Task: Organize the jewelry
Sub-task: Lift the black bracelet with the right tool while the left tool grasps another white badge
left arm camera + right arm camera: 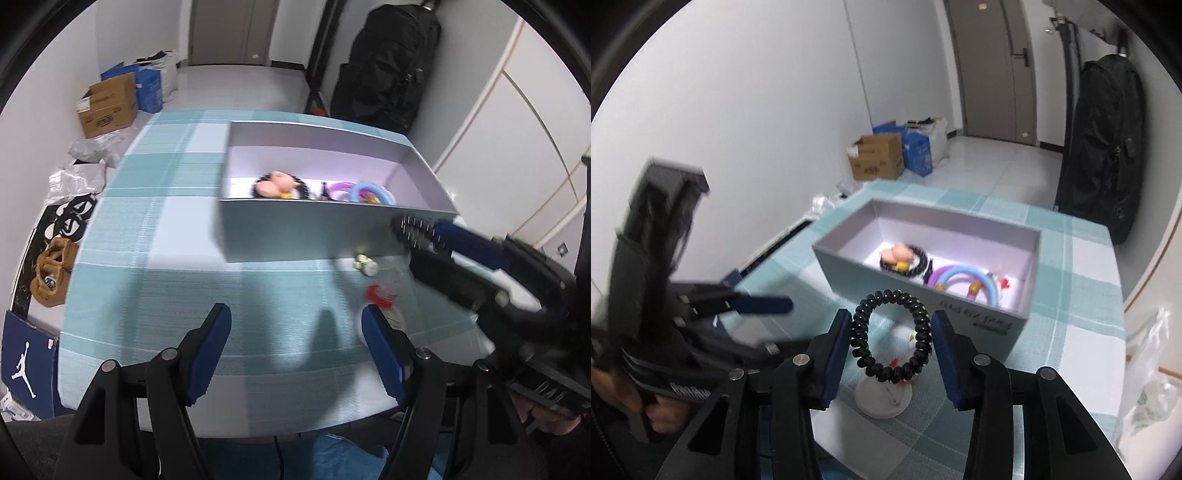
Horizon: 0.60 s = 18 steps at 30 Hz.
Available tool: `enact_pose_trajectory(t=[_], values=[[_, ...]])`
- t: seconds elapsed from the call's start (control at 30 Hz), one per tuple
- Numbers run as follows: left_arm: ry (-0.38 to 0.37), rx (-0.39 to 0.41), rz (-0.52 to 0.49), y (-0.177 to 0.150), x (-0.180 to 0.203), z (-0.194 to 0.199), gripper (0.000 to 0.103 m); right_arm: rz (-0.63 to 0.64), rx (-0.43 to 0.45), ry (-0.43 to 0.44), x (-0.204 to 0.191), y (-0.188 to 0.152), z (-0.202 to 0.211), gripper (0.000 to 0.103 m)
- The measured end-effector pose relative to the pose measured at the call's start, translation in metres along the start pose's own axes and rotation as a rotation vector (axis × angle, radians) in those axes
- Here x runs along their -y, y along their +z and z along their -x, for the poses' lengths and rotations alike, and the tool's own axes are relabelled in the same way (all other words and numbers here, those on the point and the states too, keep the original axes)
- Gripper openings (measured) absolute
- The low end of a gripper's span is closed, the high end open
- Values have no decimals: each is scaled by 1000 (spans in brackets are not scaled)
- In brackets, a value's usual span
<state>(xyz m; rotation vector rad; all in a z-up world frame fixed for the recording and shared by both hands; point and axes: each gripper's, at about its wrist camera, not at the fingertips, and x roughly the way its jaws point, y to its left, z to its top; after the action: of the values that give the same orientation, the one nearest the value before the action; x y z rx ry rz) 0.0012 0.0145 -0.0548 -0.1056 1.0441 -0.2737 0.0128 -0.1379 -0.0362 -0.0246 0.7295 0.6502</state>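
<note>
Right wrist: right tongs pinch black coil bracelet.

blurred: left gripper | hidden: round white piece partly behind black coil tie

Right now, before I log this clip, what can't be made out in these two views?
- Left wrist view: small items beside the grey box are motion-blurred; type unclear.
- Same view: box contents half hidden by its near wall.
- Right wrist view: white disc partly hidden behind the black coil hair tie in the right gripper.
</note>
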Motion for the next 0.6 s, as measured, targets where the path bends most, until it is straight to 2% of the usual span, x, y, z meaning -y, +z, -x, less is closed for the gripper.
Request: enact_pose_trajectory(t=[0.1,0.27,0.4,0.6], values=[[-33,-5,-27,-1,11,1,69,-49,32,7,9,3,10,42],[-5,-41,-100,-8,26,-9,69,-99,74,-11,23,7,25,42],[-12,-76,-125,-10,32,-17,69,-139,111,-9,34,9,37,42],[-11,-86,-181,-10,49,-23,69,-168,143,-12,45,9,52,43]])
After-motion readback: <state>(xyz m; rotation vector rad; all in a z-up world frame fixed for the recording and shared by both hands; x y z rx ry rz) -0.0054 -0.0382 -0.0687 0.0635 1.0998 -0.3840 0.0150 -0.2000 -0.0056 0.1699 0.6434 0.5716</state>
